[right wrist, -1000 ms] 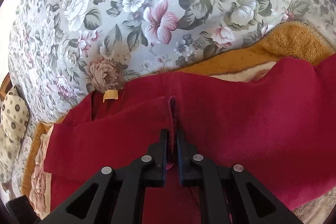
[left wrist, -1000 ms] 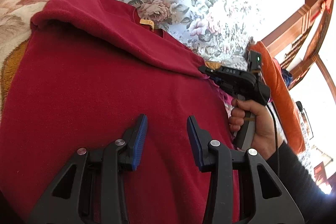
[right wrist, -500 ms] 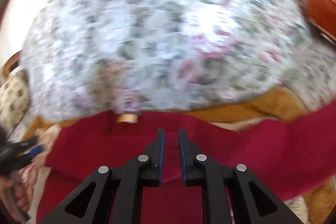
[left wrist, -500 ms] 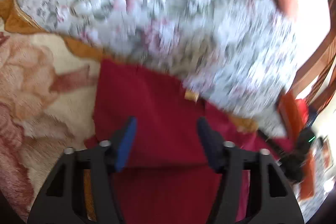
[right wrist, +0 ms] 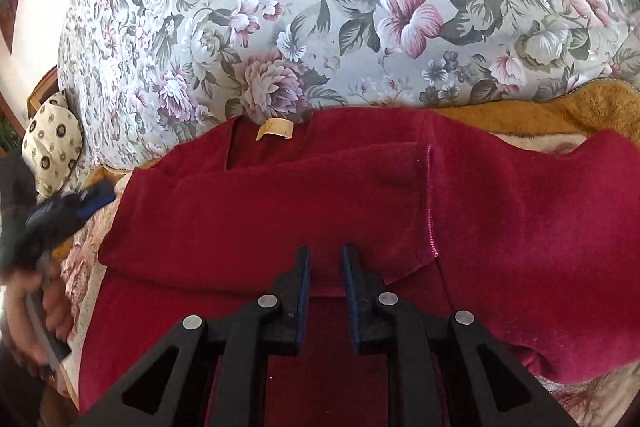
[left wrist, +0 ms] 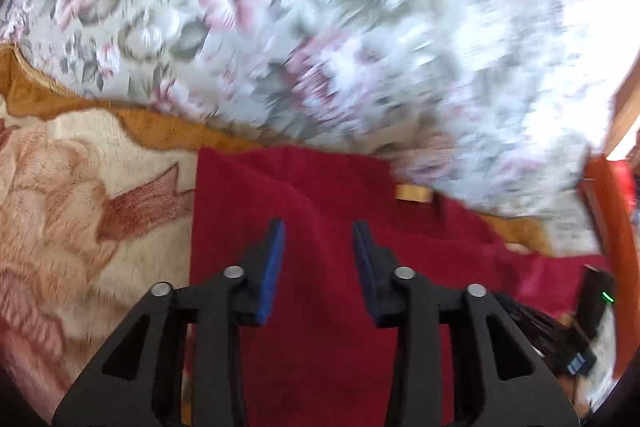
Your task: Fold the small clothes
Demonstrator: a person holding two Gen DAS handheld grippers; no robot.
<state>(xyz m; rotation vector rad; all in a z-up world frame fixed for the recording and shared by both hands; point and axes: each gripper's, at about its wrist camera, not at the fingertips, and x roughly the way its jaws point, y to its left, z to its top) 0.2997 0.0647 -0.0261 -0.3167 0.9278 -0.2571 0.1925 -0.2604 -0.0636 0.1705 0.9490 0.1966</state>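
Both grippers hang empty over the red garment [right wrist: 280, 203] lying crosswise on the blanket [left wrist: 80, 195]: left gripper [left wrist: 318, 247] wide near its left edge, right gripper [right wrist: 325, 267] narrowly parted at the folded sleeve's hem.

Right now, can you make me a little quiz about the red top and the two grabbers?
1. True or false: the right gripper is clamped on the red top.
2. The tag on the top is: A) blue, B) tan, C) green.
3. Fill in: a sleeve is folded across the top, and behind the top lies a ____ cushion.

The left gripper is open over the top too.

Key: 1 false, its jaws stand apart with nothing between them; 2 B; 3 flowery.
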